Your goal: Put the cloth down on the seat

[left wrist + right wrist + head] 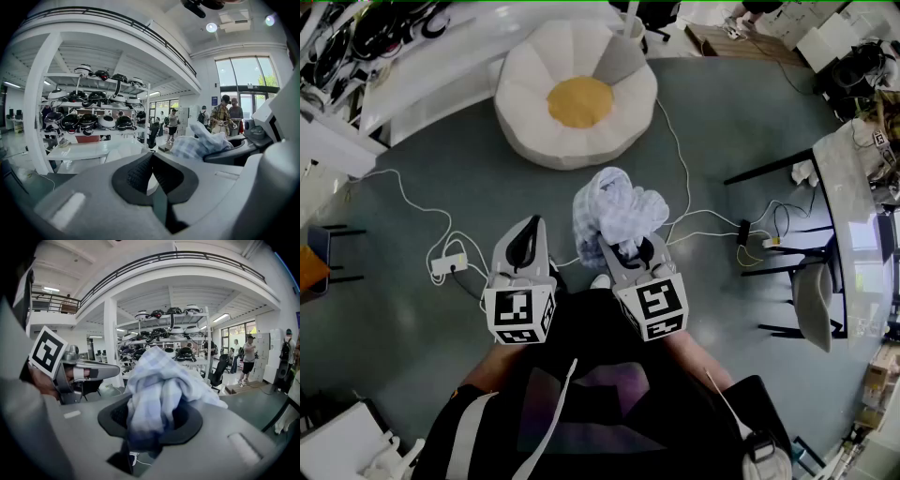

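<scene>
The cloth is held bunched in the right gripper's jaws, well apart from the seat. The left gripper's jaws are closed and empty. Carrying and laying down remain.

the pale blue-and-white checked cloth is bunched up, pinched in the right claw above the floor; the round white seat with its yellow centre lies ahead, apart.

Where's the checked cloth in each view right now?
Head view: centre, cloth bunched in the right gripper, short of the round seat.
Left gripper view: mid-right, past the jaws.
Right gripper view: centre, clamped between the jaws.
Shared landmark: helmet rack, in both gripper views.
</scene>
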The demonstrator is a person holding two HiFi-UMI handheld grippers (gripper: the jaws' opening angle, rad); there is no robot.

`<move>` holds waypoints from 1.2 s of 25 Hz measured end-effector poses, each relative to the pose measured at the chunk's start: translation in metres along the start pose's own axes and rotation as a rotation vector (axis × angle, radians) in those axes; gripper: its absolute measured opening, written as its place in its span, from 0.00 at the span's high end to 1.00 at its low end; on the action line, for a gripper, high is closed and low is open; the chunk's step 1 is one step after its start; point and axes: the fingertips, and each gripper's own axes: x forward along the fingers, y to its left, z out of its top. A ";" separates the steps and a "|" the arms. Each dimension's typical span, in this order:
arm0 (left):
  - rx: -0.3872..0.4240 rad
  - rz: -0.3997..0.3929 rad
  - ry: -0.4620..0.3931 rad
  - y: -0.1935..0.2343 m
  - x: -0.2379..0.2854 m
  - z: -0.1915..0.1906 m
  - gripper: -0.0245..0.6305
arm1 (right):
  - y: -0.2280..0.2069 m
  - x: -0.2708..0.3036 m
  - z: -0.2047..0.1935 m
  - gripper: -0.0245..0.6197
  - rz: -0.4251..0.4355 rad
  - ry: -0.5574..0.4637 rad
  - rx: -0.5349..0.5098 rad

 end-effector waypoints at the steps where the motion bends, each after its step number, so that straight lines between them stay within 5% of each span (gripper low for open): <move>1: 0.000 0.001 -0.001 0.000 0.000 0.000 0.96 | 0.000 0.000 0.001 0.74 0.002 -0.002 -0.001; 30: 0.045 -0.034 -0.019 -0.030 0.004 0.015 0.96 | -0.021 -0.021 0.000 0.73 -0.014 -0.039 0.059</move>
